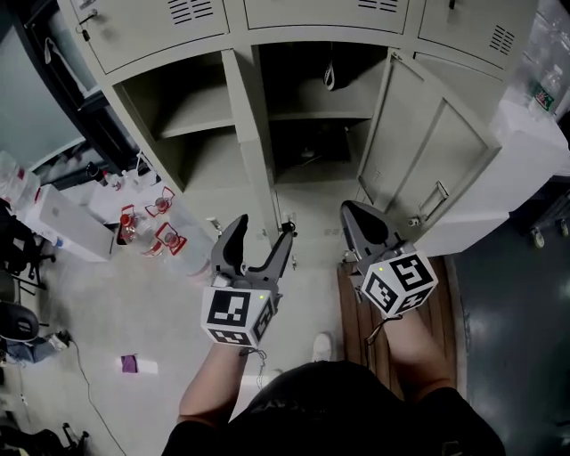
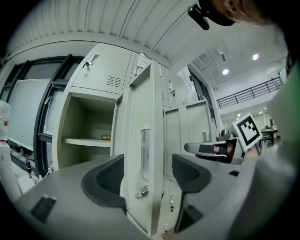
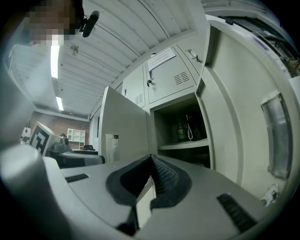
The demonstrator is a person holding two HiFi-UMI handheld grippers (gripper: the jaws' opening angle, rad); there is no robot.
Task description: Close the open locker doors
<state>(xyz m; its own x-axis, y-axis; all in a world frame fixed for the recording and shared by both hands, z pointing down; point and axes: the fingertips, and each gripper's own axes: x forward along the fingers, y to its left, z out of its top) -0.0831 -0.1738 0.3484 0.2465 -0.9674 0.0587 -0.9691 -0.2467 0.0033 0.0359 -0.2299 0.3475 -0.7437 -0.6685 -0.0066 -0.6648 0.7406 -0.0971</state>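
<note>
Two beige locker compartments stand open ahead of me: a left one (image 1: 178, 116) and a middle one (image 1: 316, 98). The left one's door (image 1: 252, 151) shows edge-on between them; the middle one's door (image 1: 427, 160) swings out to the right. My left gripper (image 1: 258, 242) is open and empty, short of the edge-on door (image 2: 140, 140), whose latch (image 2: 142, 191) sits in line with the jaw gap. My right gripper (image 1: 349, 212) is shut on nothing, near the right door's lower edge. In the right gripper view, that gripper (image 3: 151, 161) faces the open compartment (image 3: 183, 131), door (image 3: 248, 117) beside it.
Bottles with red labels (image 1: 147, 223) stand on the floor at the left beside a white box (image 1: 67, 223). A white block (image 1: 525, 151) sits behind the right door. A wooden board (image 1: 356, 312) lies under my right arm. Closed lockers (image 1: 151, 22) run above.
</note>
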